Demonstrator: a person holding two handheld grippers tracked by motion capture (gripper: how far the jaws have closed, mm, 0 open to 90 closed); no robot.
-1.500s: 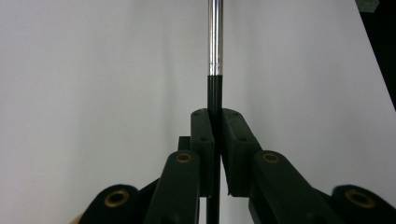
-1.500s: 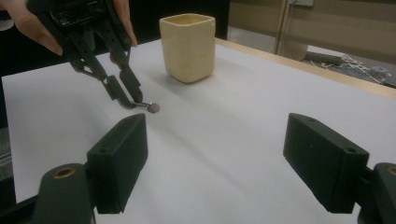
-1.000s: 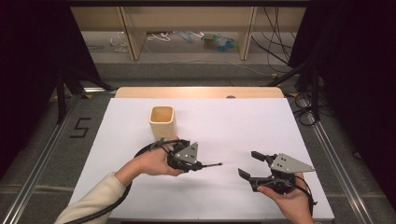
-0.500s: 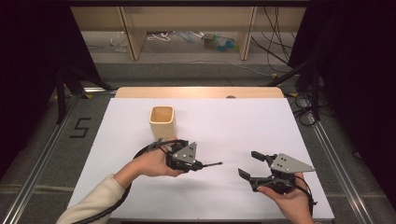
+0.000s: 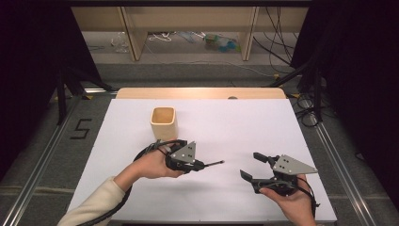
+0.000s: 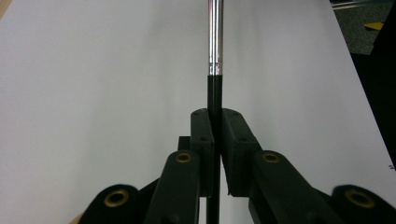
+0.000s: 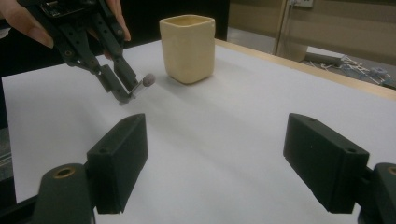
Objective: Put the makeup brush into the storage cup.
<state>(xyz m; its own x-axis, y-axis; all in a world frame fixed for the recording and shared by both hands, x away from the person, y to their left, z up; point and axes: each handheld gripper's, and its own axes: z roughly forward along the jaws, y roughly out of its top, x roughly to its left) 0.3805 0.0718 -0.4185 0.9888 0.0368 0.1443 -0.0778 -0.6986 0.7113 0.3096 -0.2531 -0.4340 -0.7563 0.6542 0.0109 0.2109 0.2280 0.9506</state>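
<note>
One slim black-and-chrome pen (image 6: 215, 56) pinched at its black end by shut left gripper (image 5: 200, 165), mid-table toward near edge | light, stiff, slick: grip matte part | right gripper (image 5: 251, 165) gapes, empty | cream square cup (image 5: 163, 122) toward far-left corner

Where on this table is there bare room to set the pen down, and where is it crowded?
Bare white table lies right of the cup, and between the pen tip in the shut left gripper and the open right gripper. The far right side is free too. It is tightest between the cup and the left hand.
</note>
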